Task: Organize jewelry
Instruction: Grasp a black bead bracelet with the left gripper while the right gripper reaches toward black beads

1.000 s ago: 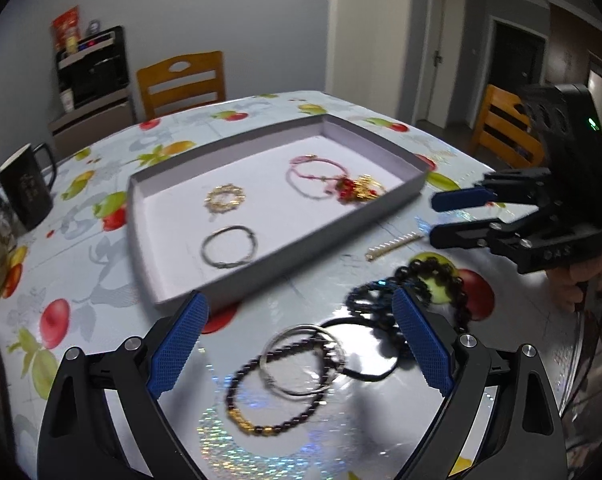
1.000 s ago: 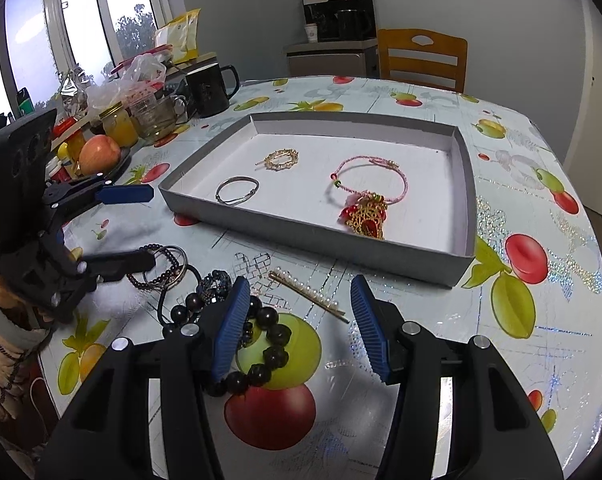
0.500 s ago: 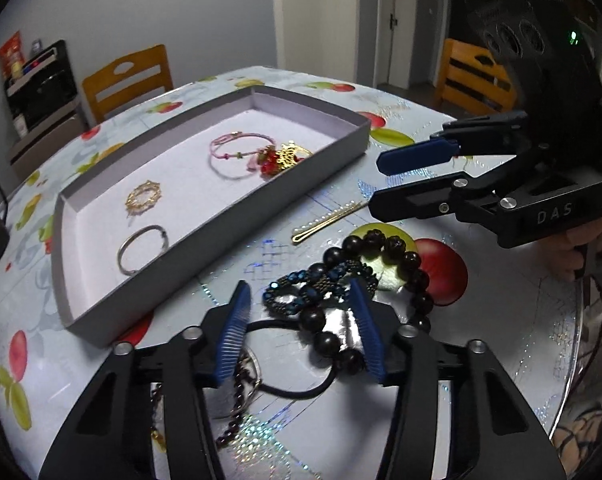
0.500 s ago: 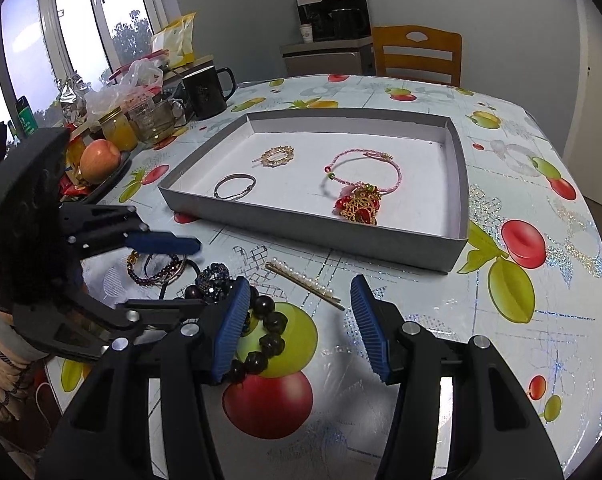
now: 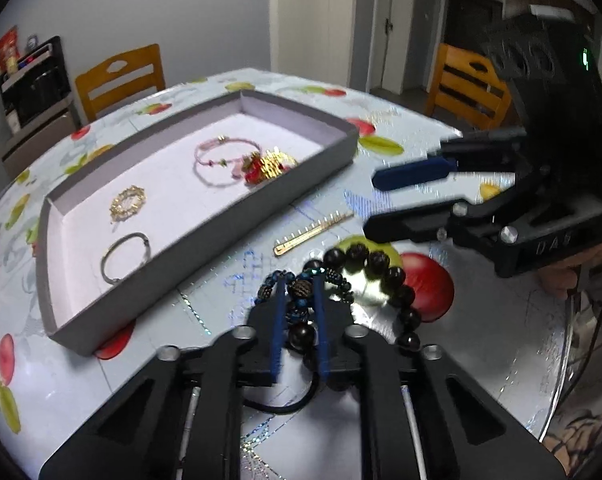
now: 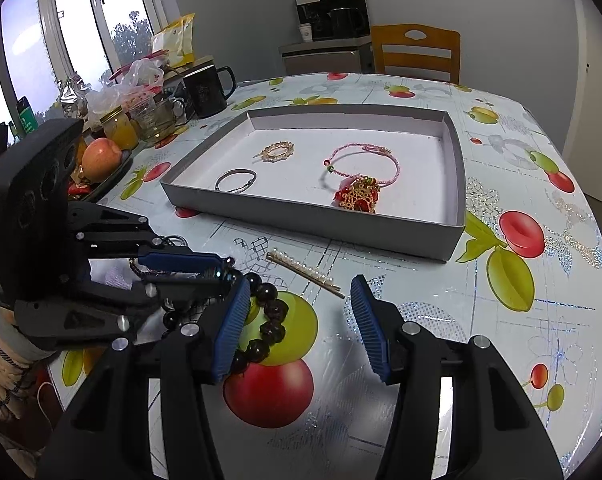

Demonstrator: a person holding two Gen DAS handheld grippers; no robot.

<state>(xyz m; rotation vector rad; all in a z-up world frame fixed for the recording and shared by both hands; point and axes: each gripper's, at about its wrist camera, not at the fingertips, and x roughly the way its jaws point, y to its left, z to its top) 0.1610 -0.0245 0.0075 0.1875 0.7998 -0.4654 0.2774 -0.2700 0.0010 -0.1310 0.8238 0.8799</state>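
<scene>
Left wrist view: we see the bench (image 5: 481,340) under a fruit-print cloth, with a grey tray (image 5: 205,216) lying left of centre. Inside the tray are a pink cord bracelet (image 5: 221,156) with a red-gold charm (image 5: 267,166), a gold ring piece (image 5: 127,203) and a silver bangle (image 5: 123,256). A gold hair clip (image 5: 311,232) lies on the bench just outside the tray wall. Wooden chairs stand behind the bench and a coffee machine sits on a cabinet at far left. The right gripper (image 5: 375,200) hangs over the bench at right, close to the clip and above the big dark bead bracelet (image 5: 385,276); its fingers are spread with nothing between them. Our left gripper (image 5: 299,296) has just been closing; its blue fingers (image 5: 277,320) are clenched on the blue bead bracelet (image 5: 297,292), which sits between them on the bench and touches the dark beads. A black cord loop (image 5: 285,406) lies under the gripper.

Right wrist view: the tray (image 6: 313,216) is ahead, and the clip (image 6: 305,274) lies between it and the right gripper (image 6: 299,320). A black mug (image 6: 205,90), jars and an apple crowd the far left. The dark bead bracelet (image 6: 269,320) lies beside the right gripper's left finger, partly hidden by it. The right fingers (image 6: 369,324) are released, empty. The left gripper (image 6: 221,276) comes in from the left, pinched on blue beads (image 6: 227,276).
</scene>
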